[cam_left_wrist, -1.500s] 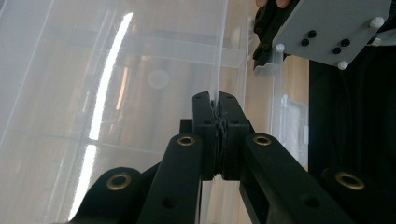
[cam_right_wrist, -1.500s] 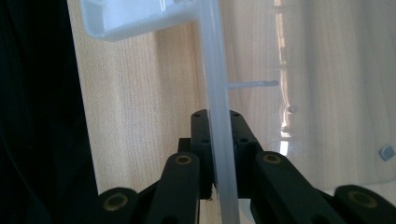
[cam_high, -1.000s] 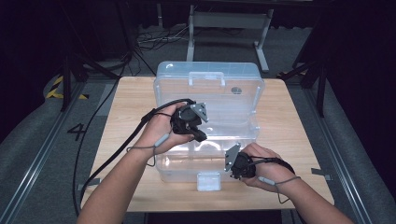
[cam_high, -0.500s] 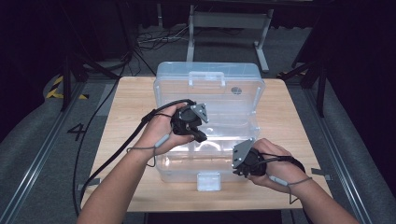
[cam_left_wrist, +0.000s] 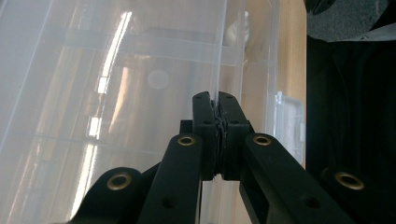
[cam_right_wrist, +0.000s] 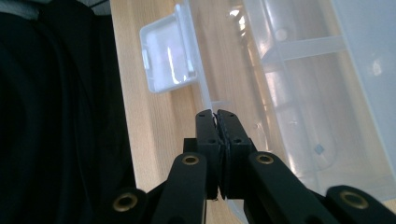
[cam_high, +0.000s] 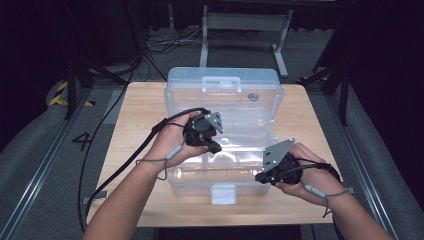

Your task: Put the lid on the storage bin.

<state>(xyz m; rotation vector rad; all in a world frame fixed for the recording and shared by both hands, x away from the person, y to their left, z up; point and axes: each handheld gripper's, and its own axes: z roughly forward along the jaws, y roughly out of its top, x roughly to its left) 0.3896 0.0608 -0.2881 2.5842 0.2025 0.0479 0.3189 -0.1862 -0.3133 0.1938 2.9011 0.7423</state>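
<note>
A clear plastic box [cam_high: 250, 112] lies open on the wooden table [cam_high: 140, 115], one half at the back with a handle [cam_high: 221, 82], the other in front with a white latch [cam_high: 223, 194]. My left gripper [cam_high: 216, 147] is over the middle of the box. In the left gripper view it [cam_left_wrist: 218, 95] is shut on a thin clear wall edge [cam_left_wrist: 220, 46]. My right gripper [cam_high: 259, 176] is at the front half's right side. Its jaws have just been closing, and it [cam_right_wrist: 215, 113] now pinches the clear rim [cam_right_wrist: 198, 88] near the latch [cam_right_wrist: 168, 56].
Table edges run close on all sides of the box. A black cable [cam_high: 125, 165] trails off the left side from my left gripper. Metal rails [cam_high: 35, 165] flank the table, and a stand [cam_high: 245, 22] rises behind it.
My right hand and its gripper have shifted up and to the right at the box's front right. The left hand has held still.
</note>
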